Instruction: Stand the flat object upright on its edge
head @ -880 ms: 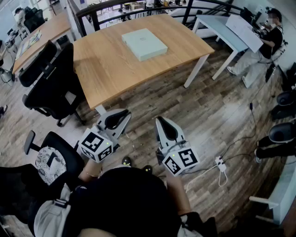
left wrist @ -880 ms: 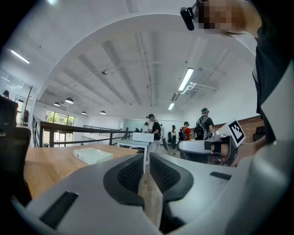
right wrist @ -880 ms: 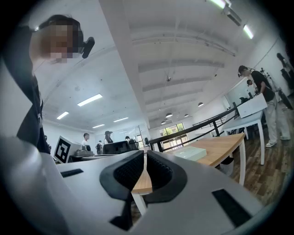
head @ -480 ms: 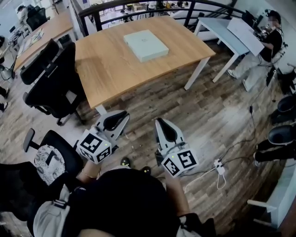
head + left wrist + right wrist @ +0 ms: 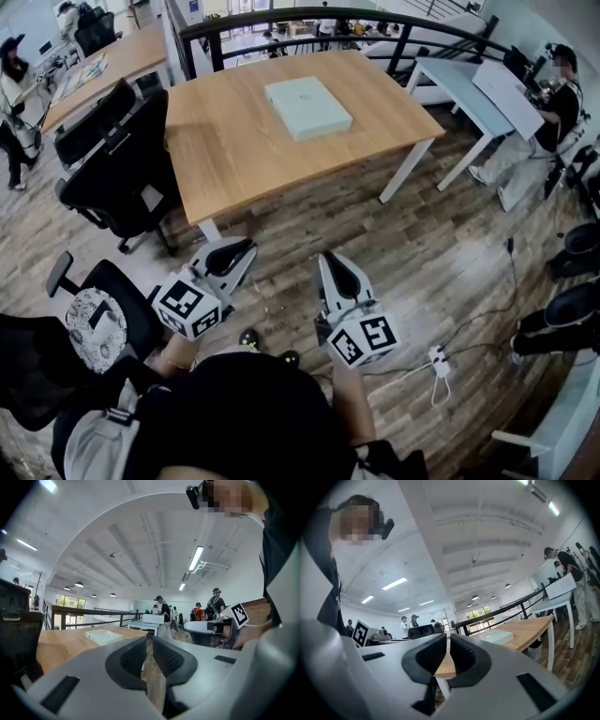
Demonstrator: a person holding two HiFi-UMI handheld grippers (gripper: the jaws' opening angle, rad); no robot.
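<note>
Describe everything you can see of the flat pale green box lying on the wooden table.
The flat pale green box is roughly square with a smooth matt top and thin sides; it looks like cardboard. It is closed, lying flat on its broad face, slightly askew, on the far half of the light wooden table. Only the tabletop touches it.

Noted flat box: pale mint-white, thin, roughly square, plain top. Lies flat on its broad face, not on edge. Rests on wooden table, in the far half, right of centre, turned slightly askew to the table's edges.
</note>
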